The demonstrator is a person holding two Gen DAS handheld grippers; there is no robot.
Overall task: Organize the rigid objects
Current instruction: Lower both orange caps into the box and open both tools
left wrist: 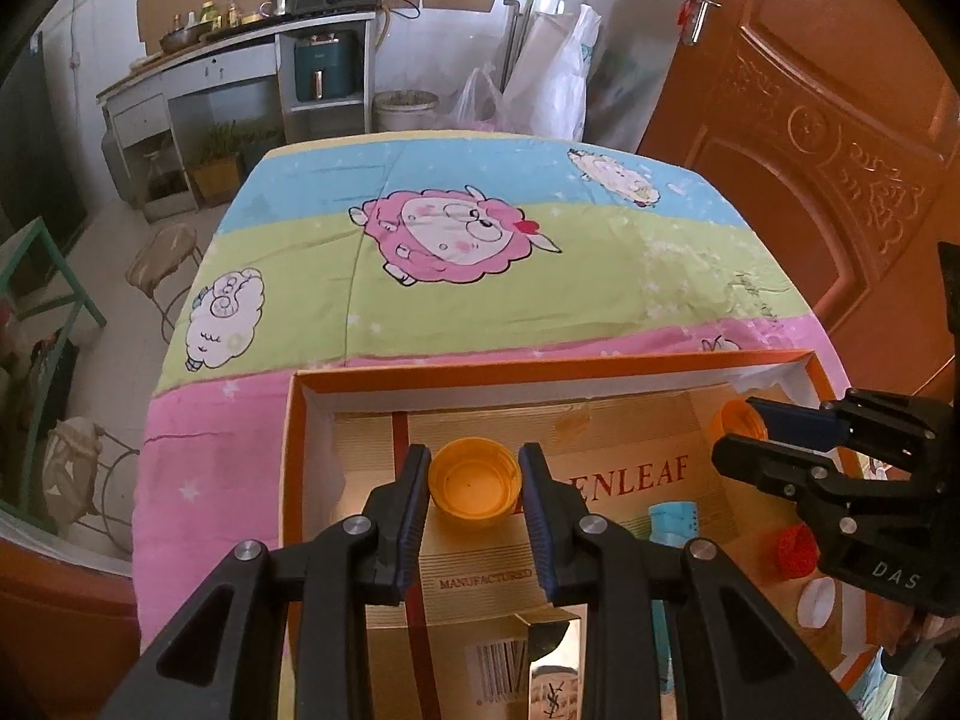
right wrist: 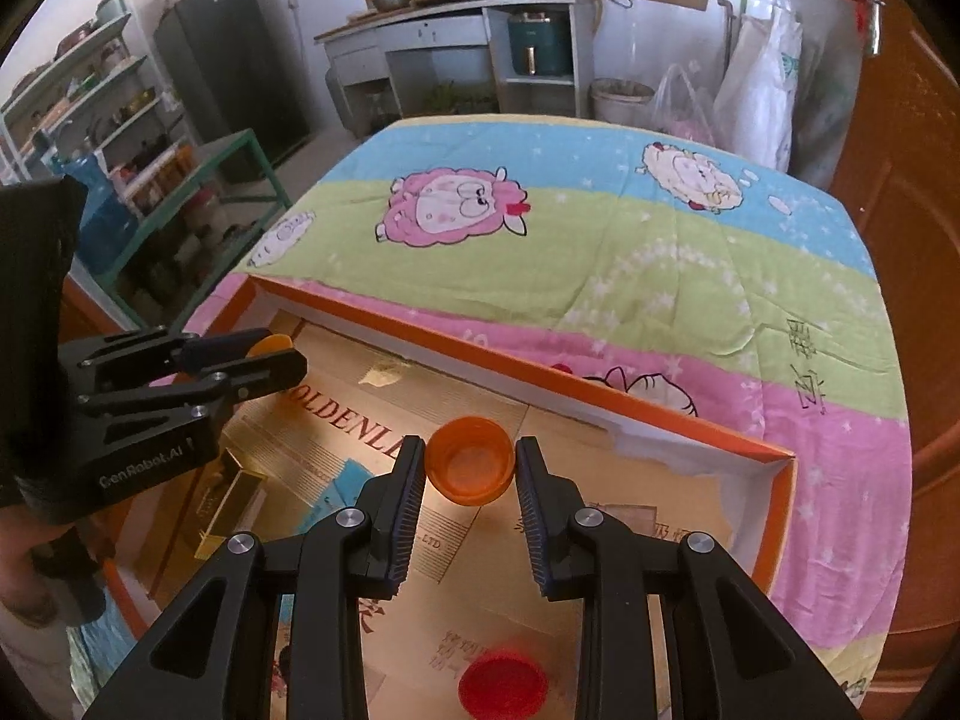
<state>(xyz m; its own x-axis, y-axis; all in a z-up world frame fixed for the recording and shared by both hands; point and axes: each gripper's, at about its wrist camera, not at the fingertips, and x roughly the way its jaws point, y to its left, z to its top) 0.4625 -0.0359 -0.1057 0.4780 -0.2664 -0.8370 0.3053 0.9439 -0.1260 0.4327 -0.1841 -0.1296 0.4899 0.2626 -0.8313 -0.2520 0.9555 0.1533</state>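
Observation:
My left gripper (left wrist: pixel 474 480) is shut on a yellow cap (left wrist: pixel 474 489), held open side up over the orange-rimmed cardboard box (left wrist: pixel 540 365). My right gripper (right wrist: pixel 469 468) is shut on an orange cap (right wrist: pixel 469 468), also open side up over the box (right wrist: pixel 600 387). Each gripper shows in the other's view: the right one (left wrist: pixel 750 429) over the box's right end with the orange cap (left wrist: pixel 729 419), the left one (right wrist: pixel 264 357) at the box's left end with the yellow cap (right wrist: pixel 270 342). A red cap (right wrist: pixel 503 684) lies on the box floor below my right gripper.
In the box lie a red cap (left wrist: pixel 797 551), a white cap (left wrist: pixel 817 600), a blue object (left wrist: pixel 675 525) and a gold rectangular box (right wrist: pixel 231 498). The box sits on a table with a sheep-print cloth (left wrist: pixel 480 228). A brown door (left wrist: pixel 840 120) stands to the right.

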